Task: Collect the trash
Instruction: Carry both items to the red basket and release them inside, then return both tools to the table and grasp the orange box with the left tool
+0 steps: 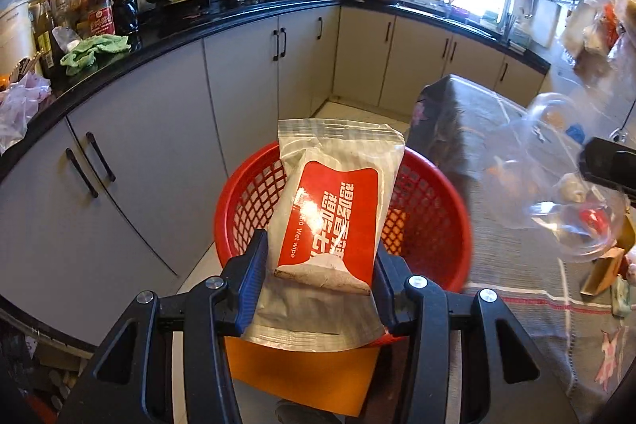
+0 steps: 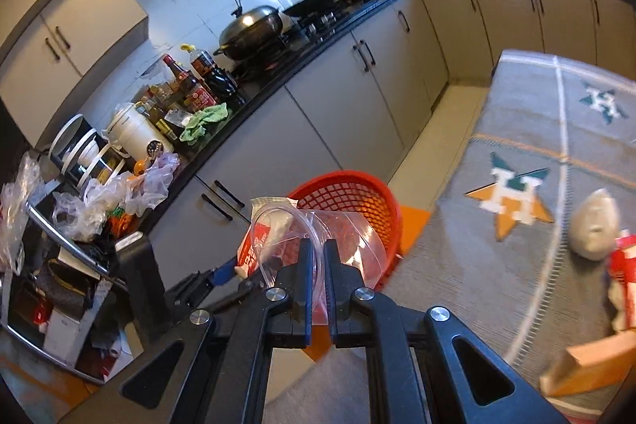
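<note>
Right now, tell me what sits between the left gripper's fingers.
The wet-wipe pack, clamped by the left gripper above the red basket; left wrist view.

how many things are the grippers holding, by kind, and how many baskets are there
wet wipe packet, in the left gripper: 1
clear plastic container, in the right gripper: 1
red basket: 1
total: 3

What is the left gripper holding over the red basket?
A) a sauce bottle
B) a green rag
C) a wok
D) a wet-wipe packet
D: the left gripper has its fingers shut on a wet-wipe packet with a red label, above the red basket.
</note>
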A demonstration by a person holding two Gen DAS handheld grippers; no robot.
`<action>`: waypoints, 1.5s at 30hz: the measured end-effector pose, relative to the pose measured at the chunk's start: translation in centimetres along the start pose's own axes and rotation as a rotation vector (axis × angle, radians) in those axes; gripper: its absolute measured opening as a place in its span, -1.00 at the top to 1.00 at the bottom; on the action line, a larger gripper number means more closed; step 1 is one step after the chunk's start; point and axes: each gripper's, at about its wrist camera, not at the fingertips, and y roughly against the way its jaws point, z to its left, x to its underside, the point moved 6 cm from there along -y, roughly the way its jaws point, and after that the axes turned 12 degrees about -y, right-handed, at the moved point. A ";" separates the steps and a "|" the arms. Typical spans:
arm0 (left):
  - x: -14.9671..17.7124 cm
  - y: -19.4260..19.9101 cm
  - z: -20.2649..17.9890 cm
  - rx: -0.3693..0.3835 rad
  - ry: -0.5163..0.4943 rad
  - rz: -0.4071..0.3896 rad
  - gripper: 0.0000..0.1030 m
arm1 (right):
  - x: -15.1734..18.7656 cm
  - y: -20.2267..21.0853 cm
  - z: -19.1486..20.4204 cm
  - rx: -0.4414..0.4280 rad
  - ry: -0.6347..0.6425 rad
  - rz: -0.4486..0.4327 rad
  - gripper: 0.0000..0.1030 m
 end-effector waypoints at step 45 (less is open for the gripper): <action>-1.0 5.3 -21.2 0.234 -0.414 -0.126 -0.56 | 6.9 20.2 -18.5 0.148 -0.300 -0.232 0.16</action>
